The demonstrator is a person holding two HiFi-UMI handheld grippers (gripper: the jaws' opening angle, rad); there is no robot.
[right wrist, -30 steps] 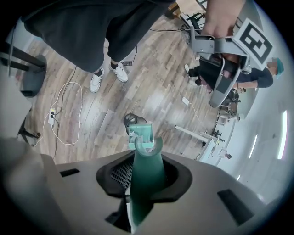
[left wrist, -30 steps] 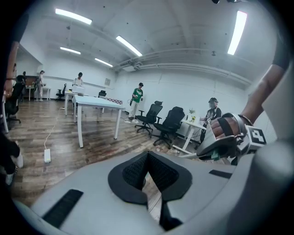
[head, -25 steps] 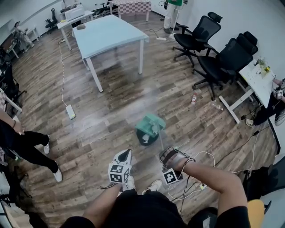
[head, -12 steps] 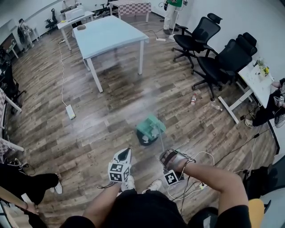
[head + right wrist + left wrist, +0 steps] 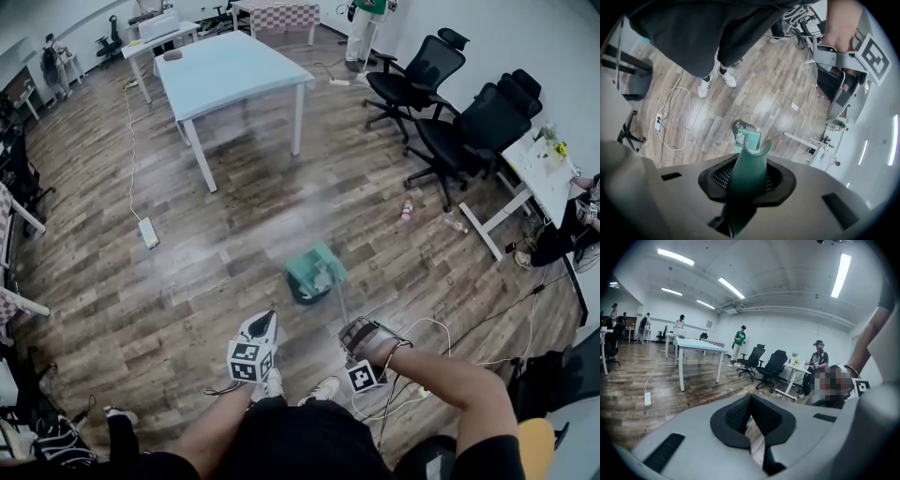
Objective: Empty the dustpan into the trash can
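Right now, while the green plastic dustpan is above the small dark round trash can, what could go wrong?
The right gripper holds only the far end of the long green handle, so the green plastic dustpan may swing and spill beside the small dark round trash can onto the wooden floor.
The pan looks as wide as the can; a push might tip it.
White cables lie near the person's feet; a step could catch them.
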